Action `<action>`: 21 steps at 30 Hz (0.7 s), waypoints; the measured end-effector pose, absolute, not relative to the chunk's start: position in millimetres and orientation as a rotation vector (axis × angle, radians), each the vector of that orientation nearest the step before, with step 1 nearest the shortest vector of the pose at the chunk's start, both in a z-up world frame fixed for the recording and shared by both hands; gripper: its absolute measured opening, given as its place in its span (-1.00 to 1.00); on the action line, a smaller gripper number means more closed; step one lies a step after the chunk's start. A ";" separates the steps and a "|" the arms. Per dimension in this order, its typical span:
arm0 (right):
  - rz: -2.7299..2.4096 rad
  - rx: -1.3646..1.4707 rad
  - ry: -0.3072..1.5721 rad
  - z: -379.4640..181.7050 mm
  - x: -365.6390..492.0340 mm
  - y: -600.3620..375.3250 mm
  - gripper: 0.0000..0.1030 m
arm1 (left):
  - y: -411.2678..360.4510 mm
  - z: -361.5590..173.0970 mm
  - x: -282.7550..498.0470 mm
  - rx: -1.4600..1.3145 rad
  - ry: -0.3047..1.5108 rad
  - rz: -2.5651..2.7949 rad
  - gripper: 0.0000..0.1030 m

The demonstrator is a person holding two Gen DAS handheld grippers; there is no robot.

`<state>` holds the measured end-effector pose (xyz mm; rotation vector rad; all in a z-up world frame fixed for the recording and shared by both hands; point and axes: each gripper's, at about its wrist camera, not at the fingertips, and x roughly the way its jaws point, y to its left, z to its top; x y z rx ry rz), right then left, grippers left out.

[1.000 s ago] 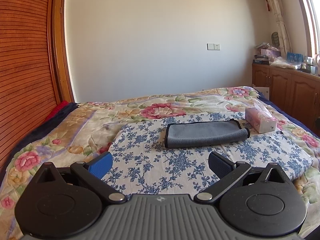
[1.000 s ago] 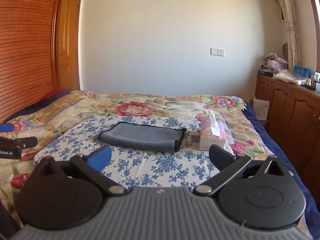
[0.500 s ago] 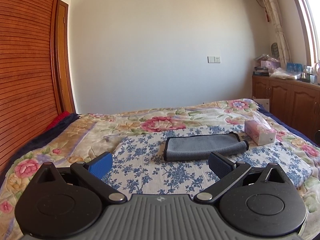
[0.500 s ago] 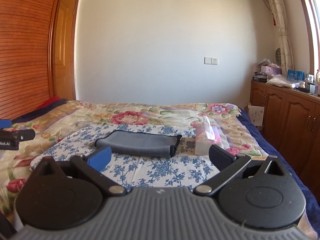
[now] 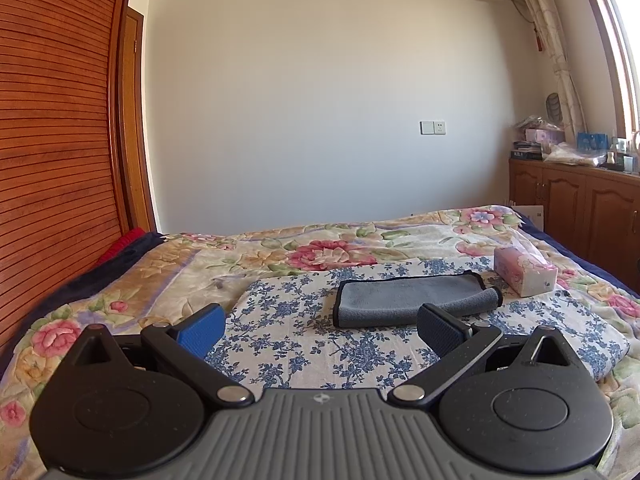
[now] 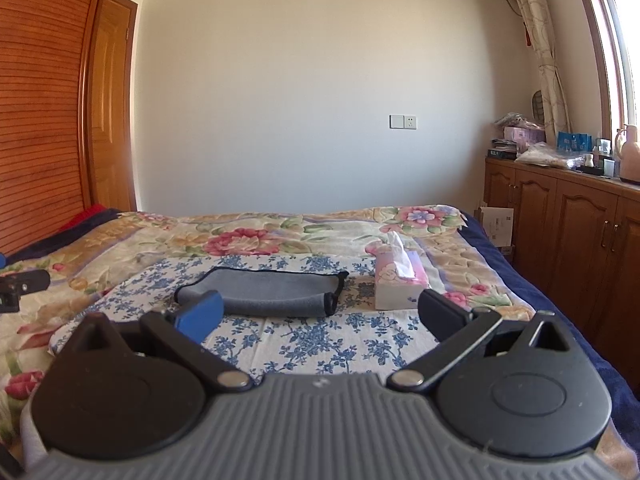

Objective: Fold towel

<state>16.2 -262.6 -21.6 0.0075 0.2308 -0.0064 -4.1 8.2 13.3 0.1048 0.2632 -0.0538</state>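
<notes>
A grey towel (image 5: 404,300) with a dark hem lies folded flat on a blue-flowered white cloth (image 5: 288,328) on the bed; it also shows in the right wrist view (image 6: 272,292). My left gripper (image 5: 320,330) is open and empty, held back from the towel's near edge. My right gripper (image 6: 320,316) is open and empty, also short of the towel. The tip of the left gripper shows at the left edge of the right wrist view (image 6: 20,284).
A pink tissue box (image 5: 524,276) stands just right of the towel, also in the right wrist view (image 6: 398,280). The flowered bedspread (image 5: 180,272) covers the bed. Wooden cabinets (image 6: 560,224) line the right wall; a slatted wardrobe (image 5: 52,160) stands on the left.
Both grippers have drawn back and tilted upward, so the towel sits lower and smaller in both views. The towel has not moved. Both stay open.
</notes>
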 end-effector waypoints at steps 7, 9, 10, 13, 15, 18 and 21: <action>-0.005 -0.008 0.227 -21.4 15.1 -261.2 1.00 | 6.5 13.3 -6.3 0.114 0.257 -0.053 1.00; -0.004 -0.008 0.226 -21.1 14.7 -261.6 1.00 | 6.4 13.2 -6.0 0.114 0.258 -0.054 1.00; -0.004 -0.007 0.227 -21.2 15.1 -261.5 1.00 | 6.3 13.2 -6.1 0.114 0.257 -0.053 1.00; -0.005 -0.006 0.227 -21.2 14.9 -261.5 1.00 | 6.3 13.2 -6.1 0.113 0.257 -0.053 1.00; -0.004 -0.006 0.227 -20.9 14.7 -261.3 1.00 | 6.4 13.1 -6.3 0.111 0.255 -0.050 1.00; -0.004 -0.007 0.227 -20.7 14.8 -261.2 1.00 | 7.3 13.0 -6.5 0.107 0.253 -0.049 1.00; -0.005 -0.006 0.226 -20.8 14.6 -261.2 1.00 | 7.5 12.8 -7.0 0.106 0.252 -0.049 1.00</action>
